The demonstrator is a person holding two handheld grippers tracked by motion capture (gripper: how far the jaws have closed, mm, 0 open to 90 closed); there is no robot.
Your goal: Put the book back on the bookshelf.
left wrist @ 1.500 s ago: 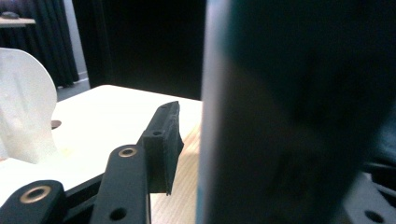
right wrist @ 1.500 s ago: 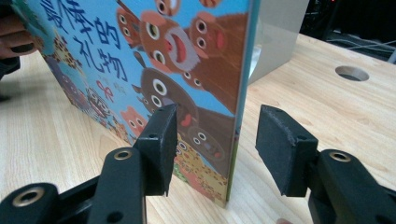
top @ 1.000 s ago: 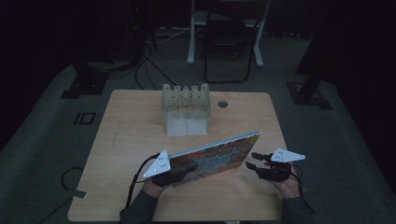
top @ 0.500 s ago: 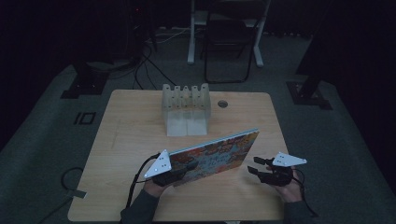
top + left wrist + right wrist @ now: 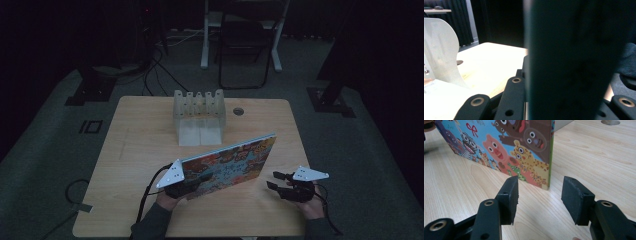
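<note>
High view puts the picture book on edge near the front of the desk, its long axis running from my left hand up and away toward the right, the cover with cartoon animals facing me. My left gripper sits at the book's near left corner; its jaws have just been closing, and with the book's dark edge standing between them in the left gripper view, I read that as a firm pinch on the book. That grip is what holds the book upright.

My right gripper rests just off the book's right end, apart from it, with its jaws partly open and nothing between them. In the right gripper view the book's lower right corner lies straight ahead of the gap, a little beyond the pads, with the green spine edge upright and bare desk between pad and book. So the book lies forward and slightly left of that gripper, and the free end is plainly the right hand's to take.

Behind, the white slotted rack stands at the middle of the far side, well apart from the book. I judge the next step is to bring the right gripper onto that free corner, then carry the book toward the rack with both hands.
</note>
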